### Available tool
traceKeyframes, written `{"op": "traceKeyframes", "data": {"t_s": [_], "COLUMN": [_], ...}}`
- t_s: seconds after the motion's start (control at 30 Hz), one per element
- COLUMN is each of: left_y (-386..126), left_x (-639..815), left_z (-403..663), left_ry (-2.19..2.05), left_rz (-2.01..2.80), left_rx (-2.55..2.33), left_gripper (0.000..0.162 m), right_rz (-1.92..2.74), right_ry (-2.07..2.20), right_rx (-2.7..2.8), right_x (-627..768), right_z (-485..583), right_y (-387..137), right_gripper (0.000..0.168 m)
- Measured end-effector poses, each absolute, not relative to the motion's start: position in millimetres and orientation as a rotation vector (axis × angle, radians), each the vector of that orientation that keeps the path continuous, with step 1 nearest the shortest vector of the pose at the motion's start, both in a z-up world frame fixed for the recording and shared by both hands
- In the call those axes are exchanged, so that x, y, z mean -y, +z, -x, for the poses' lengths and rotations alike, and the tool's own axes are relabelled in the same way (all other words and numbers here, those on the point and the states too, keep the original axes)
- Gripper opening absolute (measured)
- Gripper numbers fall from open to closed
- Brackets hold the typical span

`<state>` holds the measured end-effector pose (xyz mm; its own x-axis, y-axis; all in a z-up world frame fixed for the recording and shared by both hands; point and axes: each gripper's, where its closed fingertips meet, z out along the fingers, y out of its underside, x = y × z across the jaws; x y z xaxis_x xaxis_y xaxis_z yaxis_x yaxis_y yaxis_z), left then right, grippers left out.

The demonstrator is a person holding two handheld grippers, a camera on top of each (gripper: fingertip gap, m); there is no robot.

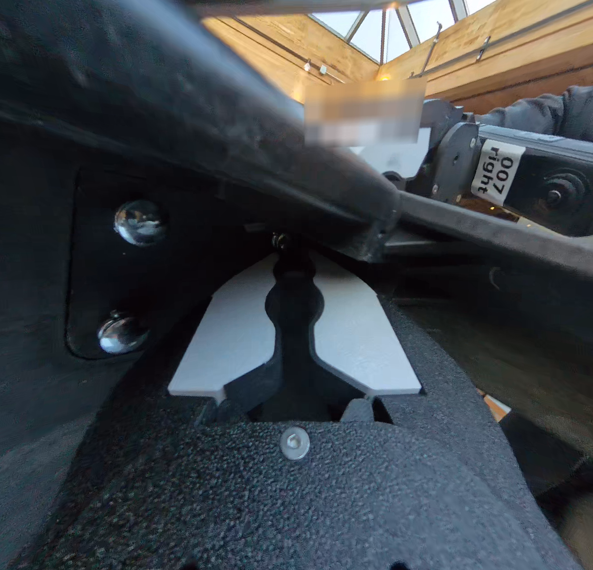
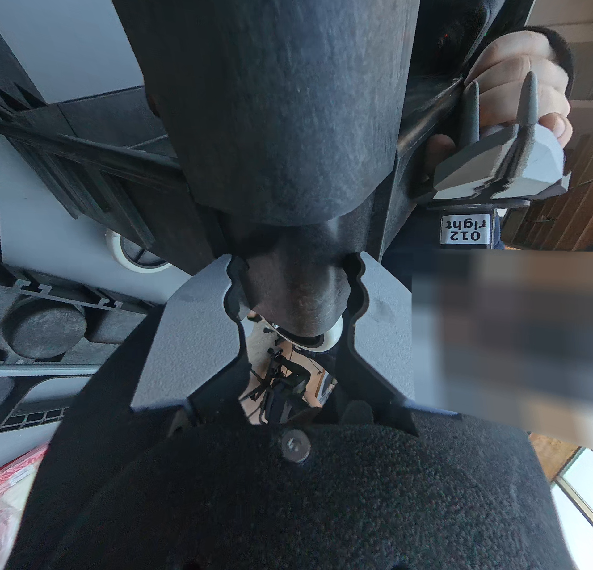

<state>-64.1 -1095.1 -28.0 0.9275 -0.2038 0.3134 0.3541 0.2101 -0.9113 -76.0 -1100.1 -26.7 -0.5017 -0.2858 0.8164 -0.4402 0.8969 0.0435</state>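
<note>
2 close wrist views, upward-tilted

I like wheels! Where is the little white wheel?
In the right wrist view, the white wheel sits at the end of a thick black leg, right between the right gripper's grey fingers.

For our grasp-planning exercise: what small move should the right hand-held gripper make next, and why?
Probably close the right hand-held gripper slightly tighter. Its fingers closely flank the black rounded plastic leg end just above a white caster wheel, but firm contact on both sides isn't clear.
</note>
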Motion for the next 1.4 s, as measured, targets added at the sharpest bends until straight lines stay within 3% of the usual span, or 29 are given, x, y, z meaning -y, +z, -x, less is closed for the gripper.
{"op": "traceKeyframes", "data": {"t_s": [0.3,0.37,0.7,0.8,0.87,1.4], "left_y": [-77.4,-80.6,-64.8,-62.4,-62.8,-66.9], "left_x": [1112.4,1109.4,1095.3,1093.1,1090.1,1087.1], "left_z": [70.6,68.9,74.0,75.6,74.7,76.7], "left_ry": [-0.12,-0.071,0.039,0.045,0.081,0.364], "left_rz": [1.416,1.419,1.377,1.377,1.399,1.446], "left_rx": [0.054,0.037,0.067,0.091,0.08,0.056], "left_gripper": [0.013,0.013,0.002,0.011,0.014,0.019], "right_rz": [-0.5,-0.501,-0.489,-0.486,-0.484,-0.401], "right_ry": [0.219,0.219,0.211,0.213,0.214,0.154], "right_rx": [2.12,2.119,2.12,2.121,2.12,2.044], "right_x": [1099.9,1099.7,1098.7,1098.7,1098.5,1094.6], "right_z": [75.0,75.0,75.5,75.5,75.6,73.3], "right_y": [-27.0,-27.0,-26.9,-26.8,-26.7,-24.7], "right_gripper": [0.063,0.069,0.063,0.068,0.063,0.065]}}
